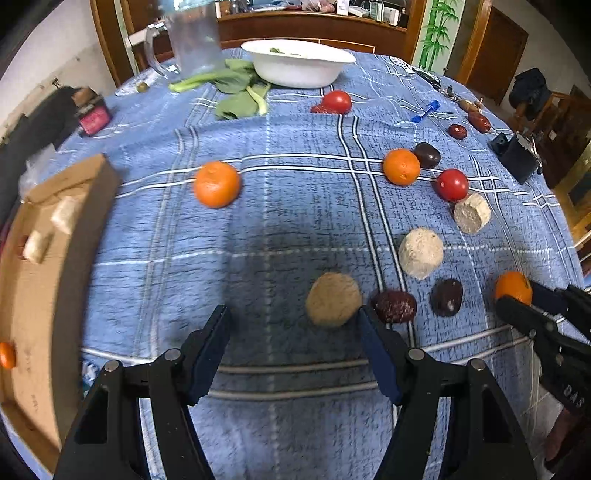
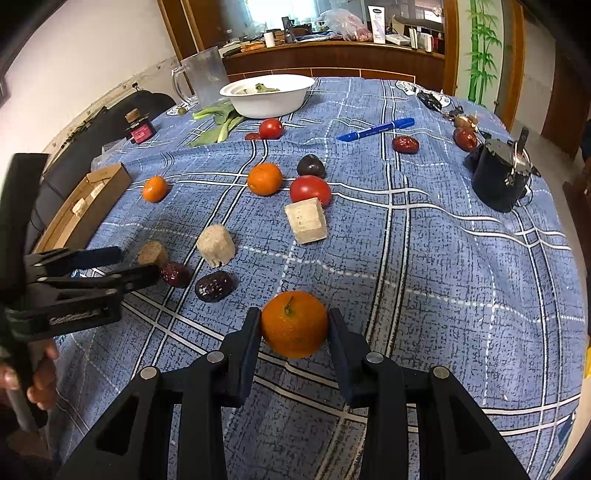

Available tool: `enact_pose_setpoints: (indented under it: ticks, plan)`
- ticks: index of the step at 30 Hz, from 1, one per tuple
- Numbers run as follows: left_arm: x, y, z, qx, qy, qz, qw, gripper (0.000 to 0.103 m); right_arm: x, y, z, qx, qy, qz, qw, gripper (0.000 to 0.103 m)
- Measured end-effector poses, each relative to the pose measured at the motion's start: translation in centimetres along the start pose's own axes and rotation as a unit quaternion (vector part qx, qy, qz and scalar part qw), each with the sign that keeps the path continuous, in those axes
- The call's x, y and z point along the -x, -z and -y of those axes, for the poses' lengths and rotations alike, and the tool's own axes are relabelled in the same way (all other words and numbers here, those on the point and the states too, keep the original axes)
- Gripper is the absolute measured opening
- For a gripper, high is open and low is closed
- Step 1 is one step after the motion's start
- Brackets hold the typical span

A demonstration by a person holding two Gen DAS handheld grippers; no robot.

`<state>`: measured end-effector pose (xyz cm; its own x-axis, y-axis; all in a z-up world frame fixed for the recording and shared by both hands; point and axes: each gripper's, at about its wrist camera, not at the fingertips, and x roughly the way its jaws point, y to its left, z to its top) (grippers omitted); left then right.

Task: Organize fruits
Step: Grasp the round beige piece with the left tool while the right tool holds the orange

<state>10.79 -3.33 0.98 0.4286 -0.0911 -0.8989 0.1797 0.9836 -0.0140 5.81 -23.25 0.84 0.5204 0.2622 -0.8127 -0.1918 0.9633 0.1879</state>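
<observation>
The right gripper (image 2: 294,325) had its fingers clamped on an orange (image 2: 294,324) for lifting toward the cardboard box (image 1: 44,266); the left gripper (image 1: 295,321), beside that orange, stood half-open and empty.

Even, dimmish indoor light; a soft dark shadow pools on the tablecloth (image 1: 280,236) ahead of the left camera. Bright window (image 2: 273,11) at far back blows out white. Strong fisheye bending with black corners; cardboard box (image 1: 44,258) smeared by motion blur.
</observation>
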Motion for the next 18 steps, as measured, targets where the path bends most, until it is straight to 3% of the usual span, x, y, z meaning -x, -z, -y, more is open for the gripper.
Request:
enact_pose_setpoints:
  ticks: [2, 3, 4, 5, 6, 7, 18]
  plan:
    - [-0.3, -0.4, 0.4, -0.014, -0.006, 0.011, 0.9998, 0.068, 0.0, 0.0, 0.1, -0.003, -0.003, 0.000, 1.000, 0.038]
    - [-0.4, -0.5, 0.5, -0.016, -0.002, 0.015, 0.9998, 0.063, -0.1, 0.0, 0.1, -0.003, -0.004, -0.001, 1.000, 0.038]
    - [-0.4, -0.7, 0.5, -0.016, 0.007, 0.019, 0.9997, 0.051, -0.1, 0.0, 0.1, -0.003, -0.005, 0.000, 1.000, 0.038]
    - [-0.2, -0.8, 0.6, -0.016, 0.015, 0.024, 0.9995, 0.045, -0.1, 0.1, 0.0, -0.003, -0.005, 0.000, 1.000, 0.038]
    - [-0.2, -0.8, 0.7, -0.019, 0.011, 0.027, 0.9994, 0.029, -0.1, 0.0, 0.0, -0.002, -0.005, -0.001, 1.000, 0.038]
    - [-0.2, -0.7, 0.8, -0.023, 0.009, 0.029, 0.9993, 0.026, -0.1, 0.0, 0.0, -0.002, -0.003, 0.000, 1.000, 0.038]
    - [2.1, 2.0, -1.1, 0.019, 0.026, 0.029, 0.9991, 0.026, 1.5, 0.5, -0.7, 0.005, 0.027, 0.018, 0.999, 0.038]
